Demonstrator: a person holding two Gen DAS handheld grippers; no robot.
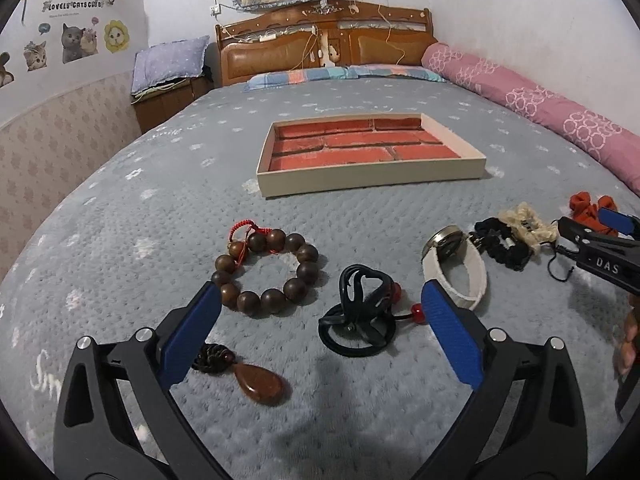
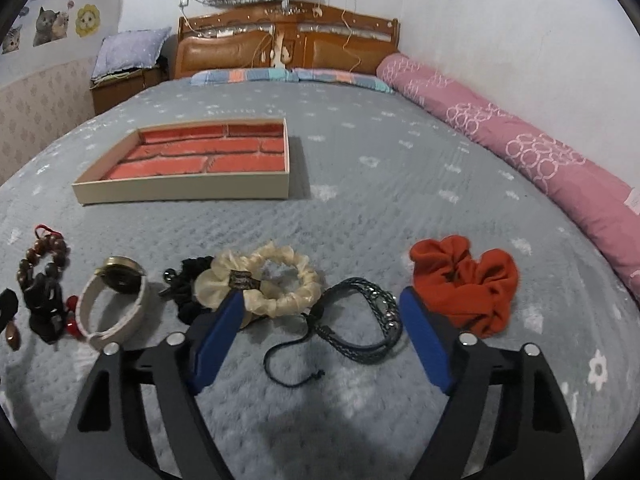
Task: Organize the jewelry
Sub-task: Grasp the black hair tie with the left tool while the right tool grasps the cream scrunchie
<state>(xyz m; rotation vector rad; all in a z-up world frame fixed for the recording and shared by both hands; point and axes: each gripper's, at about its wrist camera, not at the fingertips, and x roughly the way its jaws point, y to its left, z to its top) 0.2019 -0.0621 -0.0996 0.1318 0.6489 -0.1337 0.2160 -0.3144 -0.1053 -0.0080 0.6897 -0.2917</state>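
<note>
A cream tray [image 1: 372, 178] with a red brick-pattern lining lies on the grey bed; it also shows in the right wrist view [image 2: 180, 191]. My left gripper [image 1: 320, 308] is open above a black hair clip [image 1: 360, 312], with a wooden bead bracelet [image 1: 266, 270], a brown teardrop pendant [image 1: 258, 384] and a white-strap watch [image 1: 456, 268] close by. My right gripper [image 2: 322, 302] is open over a black braided bracelet [image 2: 360, 320], between a cream scrunchie [image 2: 276, 284] and an orange scrunchie [image 2: 468, 284]. A black scrunchie [image 2: 188, 284] lies beside the watch [image 2: 116, 304].
A pink rolled quilt [image 2: 520, 148] runs along the bed's right side. A wooden headboard [image 1: 324, 44] and pillows stand at the far end. A nightstand with a cushion [image 1: 168, 80] sits at the left wall. The right gripper's tip [image 1: 600, 248] shows at the left view's right edge.
</note>
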